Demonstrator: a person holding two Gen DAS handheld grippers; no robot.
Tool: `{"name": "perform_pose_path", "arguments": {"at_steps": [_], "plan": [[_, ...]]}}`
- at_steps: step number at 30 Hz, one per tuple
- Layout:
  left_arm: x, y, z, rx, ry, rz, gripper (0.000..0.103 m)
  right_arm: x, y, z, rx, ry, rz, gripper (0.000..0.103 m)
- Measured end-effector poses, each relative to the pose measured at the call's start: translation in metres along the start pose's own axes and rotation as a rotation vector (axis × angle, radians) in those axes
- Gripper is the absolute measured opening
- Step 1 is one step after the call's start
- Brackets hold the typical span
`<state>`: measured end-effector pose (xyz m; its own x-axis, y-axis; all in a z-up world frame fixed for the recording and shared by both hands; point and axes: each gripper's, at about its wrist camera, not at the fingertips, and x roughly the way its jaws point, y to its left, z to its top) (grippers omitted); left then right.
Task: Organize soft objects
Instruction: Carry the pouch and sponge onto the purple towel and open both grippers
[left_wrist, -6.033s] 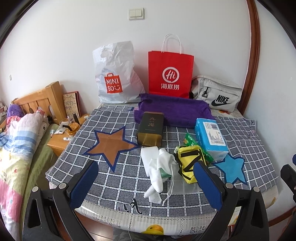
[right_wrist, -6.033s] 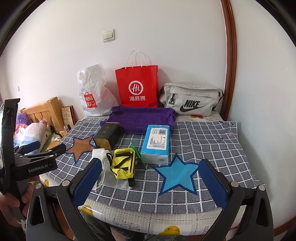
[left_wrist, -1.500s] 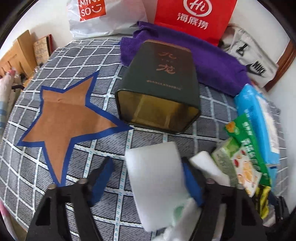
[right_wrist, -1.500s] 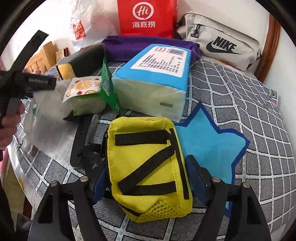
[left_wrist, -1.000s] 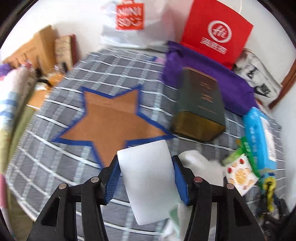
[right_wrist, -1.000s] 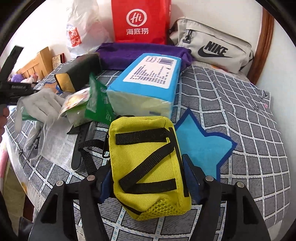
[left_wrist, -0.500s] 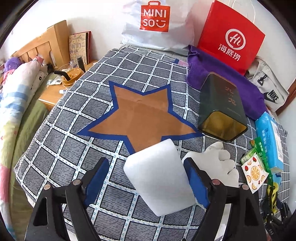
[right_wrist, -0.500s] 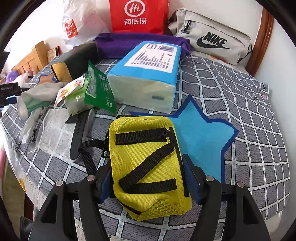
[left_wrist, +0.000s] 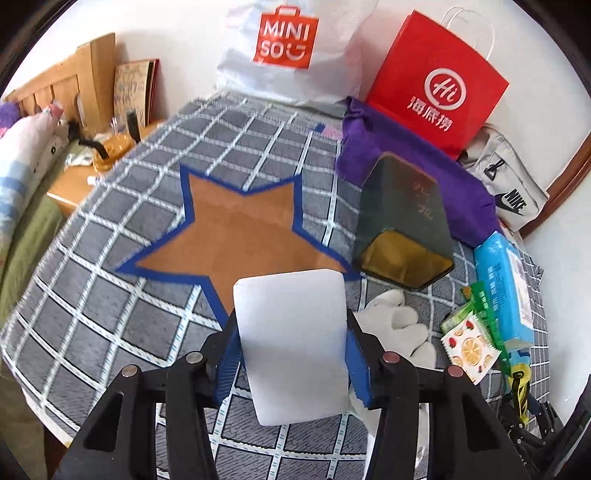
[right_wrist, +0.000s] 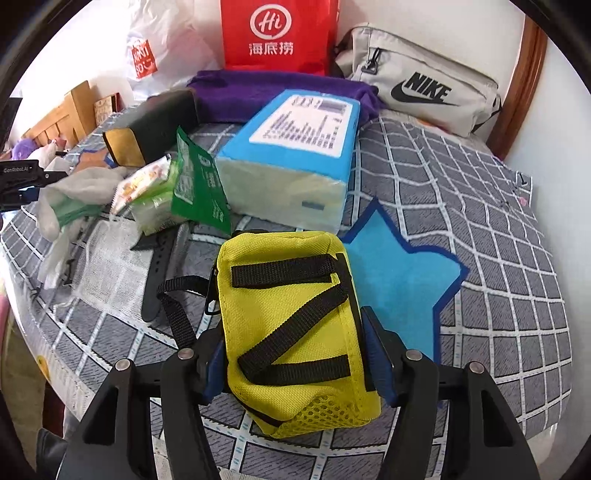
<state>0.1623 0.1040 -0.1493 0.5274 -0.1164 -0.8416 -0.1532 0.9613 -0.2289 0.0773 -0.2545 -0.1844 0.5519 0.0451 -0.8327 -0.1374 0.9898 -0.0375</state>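
A white sponge (left_wrist: 295, 369) sits between the blue pads of my left gripper (left_wrist: 290, 317), whose jaws are closing and press on both its sides. It hangs over the near tip of the brown star (left_wrist: 240, 232) on the checked cloth. My right gripper (right_wrist: 293, 328) is closing on a yellow pouch (right_wrist: 280, 280) with black straps, pads against its sides, just left of the blue star (right_wrist: 399, 280). White gloves (left_wrist: 399, 325) lie right of the sponge. A blue tissue pack (right_wrist: 295, 147) and a green snack packet (right_wrist: 195, 184) lie beyond the pouch.
A dark tin (left_wrist: 402, 218) lies on its side by a purple towel (left_wrist: 406, 155). A red paper bag (left_wrist: 436, 85), a white Miniso bag (left_wrist: 288, 51) and a grey Nike bag (right_wrist: 424, 85) stand along the wall. The bed's near edge is just below both grippers.
The left jaws, wide apart around the sponge half a second ago, have closed onto it again. The right gripper keeps the yellow pouch and has barely moved.
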Motion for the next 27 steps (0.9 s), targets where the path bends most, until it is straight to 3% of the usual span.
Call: {"name": "perform_pose_path", "arguments": {"at_steps": [13, 27], "plan": [[-0.033, -0.016, 0.023, 0.007, -0.063, -0.014, 0.048, -0.040, -0.014, 0.028, 0.047, -0.116, 0.068, 0.062], [-0.033, -0.066, 0.059, 0.093, -0.085, 0.008, 0.048, -0.048, -0.038, 0.091, 0.104, -0.196, 0.082, 0.062]]}}
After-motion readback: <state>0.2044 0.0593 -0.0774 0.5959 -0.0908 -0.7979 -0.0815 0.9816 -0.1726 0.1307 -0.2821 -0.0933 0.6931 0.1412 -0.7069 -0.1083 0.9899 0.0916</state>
